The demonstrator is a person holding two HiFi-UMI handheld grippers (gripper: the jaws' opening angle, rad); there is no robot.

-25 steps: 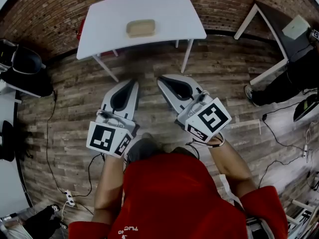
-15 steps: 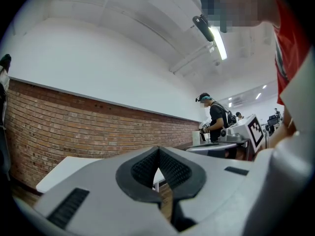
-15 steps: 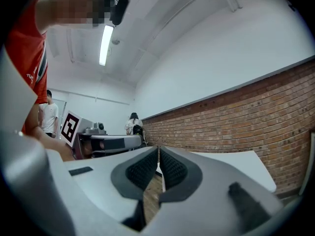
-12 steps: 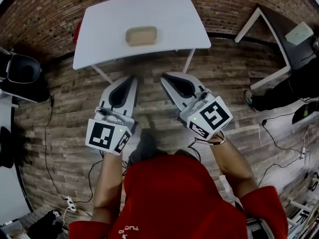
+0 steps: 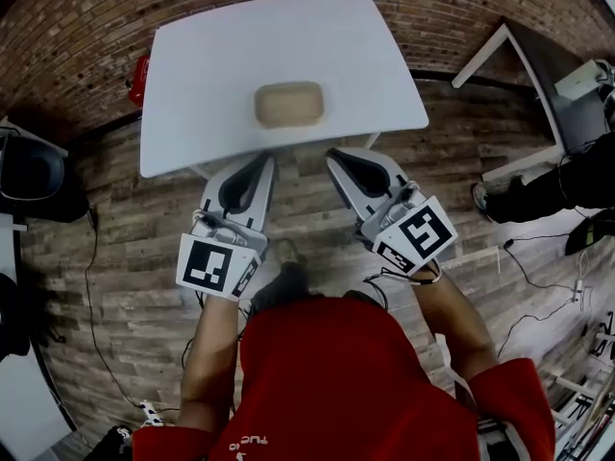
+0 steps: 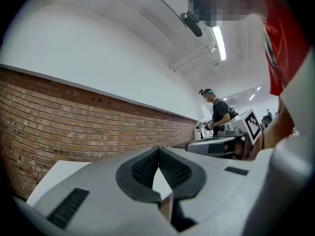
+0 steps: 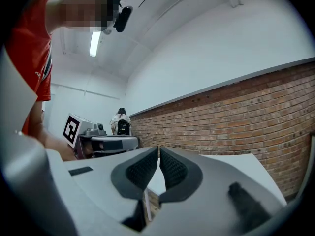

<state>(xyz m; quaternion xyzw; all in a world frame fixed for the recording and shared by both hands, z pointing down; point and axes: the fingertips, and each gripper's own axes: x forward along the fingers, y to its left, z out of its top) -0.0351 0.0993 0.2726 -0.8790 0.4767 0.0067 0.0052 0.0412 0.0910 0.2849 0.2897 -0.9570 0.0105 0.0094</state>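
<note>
So the tan rounded-rectangle block (image 5: 289, 105), kinda spongy looking, sits by itself on the white rectangular table (image 5: 192, 65), about halfway across and a bit toward the near edge, with nothing touching it. Both tools are short of it. The left gripper (image 5: 261, 161) and the right gripper (image 5: 341, 157) hang side by side at the near edge of the table, tips aimed at the far red brick wall (image 5: 86, 8), and the block lies farther out, roughly between their lines. Each gripper view shows the ribbed pads pressed together with nothing pinched between them, so both are empty. What could go sideways, imo: squeezed together like that, any contact with the block would be a shove, not a grab, and it looks light enough to skid on that smooth top. The tips also ride close to the table edge, so a small dip could bang it. And a loose black cable (image 5: 89, 257) runs over the wooden plank floor (image 5: 125, 209) on the left, easy to snag with a foot.
</note>
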